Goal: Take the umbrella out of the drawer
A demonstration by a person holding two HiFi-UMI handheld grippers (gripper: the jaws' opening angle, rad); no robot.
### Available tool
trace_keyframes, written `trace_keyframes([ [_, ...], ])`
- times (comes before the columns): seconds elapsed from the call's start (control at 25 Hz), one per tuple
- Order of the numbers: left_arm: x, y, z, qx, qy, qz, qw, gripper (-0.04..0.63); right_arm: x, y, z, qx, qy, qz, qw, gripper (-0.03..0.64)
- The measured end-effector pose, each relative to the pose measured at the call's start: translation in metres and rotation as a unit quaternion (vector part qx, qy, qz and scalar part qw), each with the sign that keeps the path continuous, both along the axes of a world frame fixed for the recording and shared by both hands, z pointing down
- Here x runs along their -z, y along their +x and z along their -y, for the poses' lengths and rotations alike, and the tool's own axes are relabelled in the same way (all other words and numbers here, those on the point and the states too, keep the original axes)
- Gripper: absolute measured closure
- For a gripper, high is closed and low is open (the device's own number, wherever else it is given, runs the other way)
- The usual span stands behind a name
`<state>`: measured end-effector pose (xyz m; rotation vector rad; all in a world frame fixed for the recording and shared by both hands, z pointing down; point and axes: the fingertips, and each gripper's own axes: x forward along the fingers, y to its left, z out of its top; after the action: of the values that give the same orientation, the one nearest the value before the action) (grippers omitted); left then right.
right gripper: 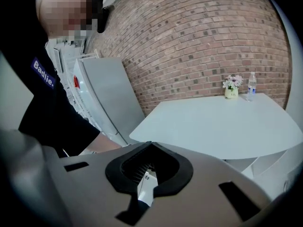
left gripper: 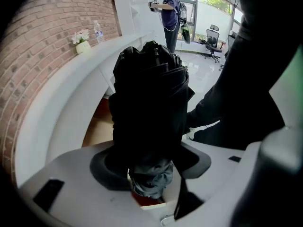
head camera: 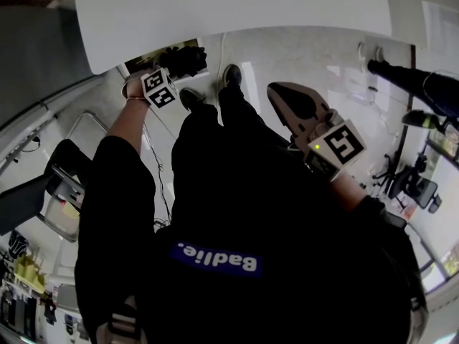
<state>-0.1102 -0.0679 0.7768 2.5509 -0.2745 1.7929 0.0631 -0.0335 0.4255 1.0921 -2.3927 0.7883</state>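
The black folded umbrella [head camera: 184,59] hangs in front of the open drawer [head camera: 142,63] under the white curved desk [head camera: 215,6]. My left gripper [head camera: 173,67] is shut on it. In the left gripper view the umbrella [left gripper: 149,89] fills the space between the white jaws of the left gripper [left gripper: 151,148], with the drawer's wooden inside [left gripper: 97,126] below and behind it. My right gripper [head camera: 278,89] is held out to the right, away from the drawer. In its own view the right gripper [right gripper: 149,144] has its tips touching with nothing between them.
The wearer's shoes [head camera: 231,74] stand close to the drawer on a glossy floor. A flower pot [right gripper: 231,91] and a bottle [right gripper: 252,86] sit on the desk by the brick wall [right gripper: 203,41]. Another person [left gripper: 169,13] and office chairs [left gripper: 214,37] are farther back.
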Motion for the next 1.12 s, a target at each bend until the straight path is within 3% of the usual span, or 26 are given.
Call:
trace_keyframes([
  [0.32, 0.070, -0.011, -0.011, 0.078, 0.029, -0.055, 0.9950, 0.344, 0.041, -0.020, 0.010, 0.031, 0.060, 0.014, 0.998, 0.591],
  [0.52, 0.117, -0.004, -0.024, 0.120, 0.035, -0.098, 0.9873, 0.344, 0.064, -0.027, 0.018, 0.042, 0.092, 0.027, 0.994, 0.591],
  [0.84, 0.198, 0.011, -0.036, 0.181, 0.059, -0.173, 0.9665, 0.344, 0.092, -0.031, 0.023, 0.054, 0.134, 0.047, 0.988, 0.591],
  [1.12, 0.269, 0.024, -0.030, 0.229, 0.090, -0.236, 0.9398, 0.344, 0.109, -0.039, 0.027, 0.067, 0.159, 0.064, 0.983, 0.591],
])
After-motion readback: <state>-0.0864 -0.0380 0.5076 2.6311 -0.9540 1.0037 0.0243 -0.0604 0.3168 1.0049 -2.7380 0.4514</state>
